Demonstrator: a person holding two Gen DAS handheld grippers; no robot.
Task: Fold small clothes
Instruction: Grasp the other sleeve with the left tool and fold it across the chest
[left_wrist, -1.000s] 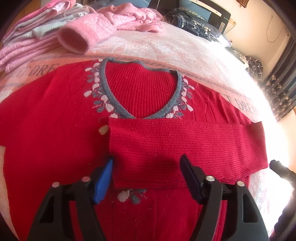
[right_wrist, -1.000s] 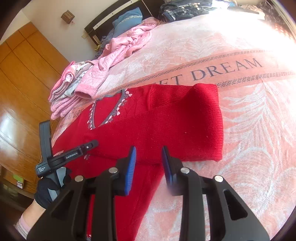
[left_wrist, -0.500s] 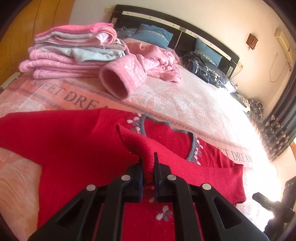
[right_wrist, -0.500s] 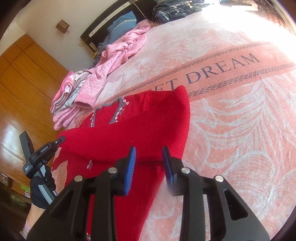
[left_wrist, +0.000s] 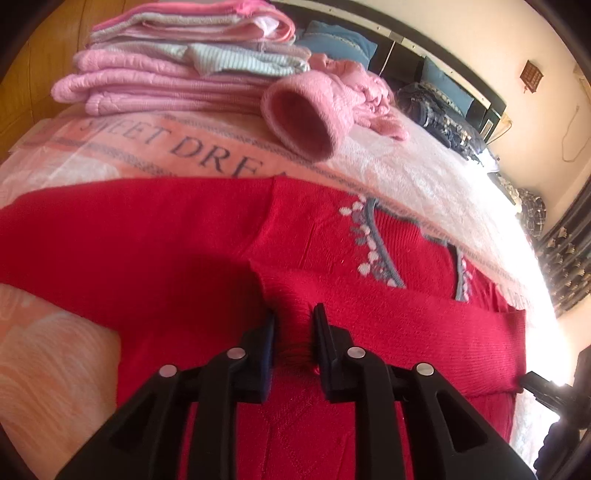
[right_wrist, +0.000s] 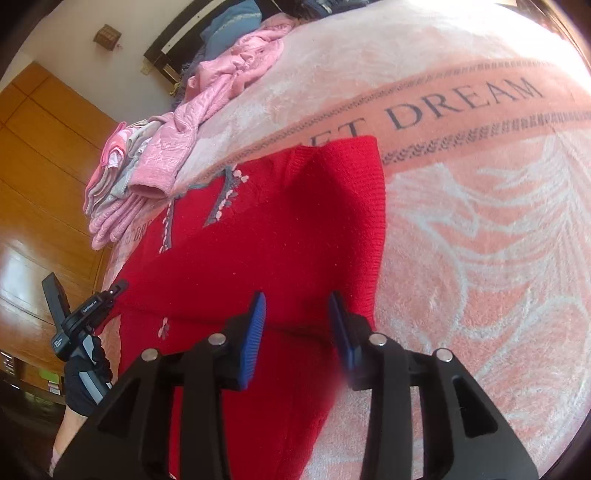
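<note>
1. Red knit fills both views: the red sweater (left_wrist: 177, 258) lies face up on the pink blanket (right_wrist: 480, 221), neckline toward the headboard.
2. On the left, the left gripper (left_wrist: 294, 325) has its jaws drawn narrow on a pinch of the folded sleeve (left_wrist: 424, 325), which lies across the chest below the collar.
3. Judging by this, the sleeve-folding step is in hand; the next move seems to call for carrying or smoothing that sleeve flat, then tucking the other side.
4. On the right, the right gripper (right_wrist: 297, 321) hovers with jaws apart and nothing between them, above the sweater's right folded edge.
5. No containers show; a folded stack (left_wrist: 177, 74) and a loose pink garment (left_wrist: 317, 107) rest on the blanket beyond.
</note>
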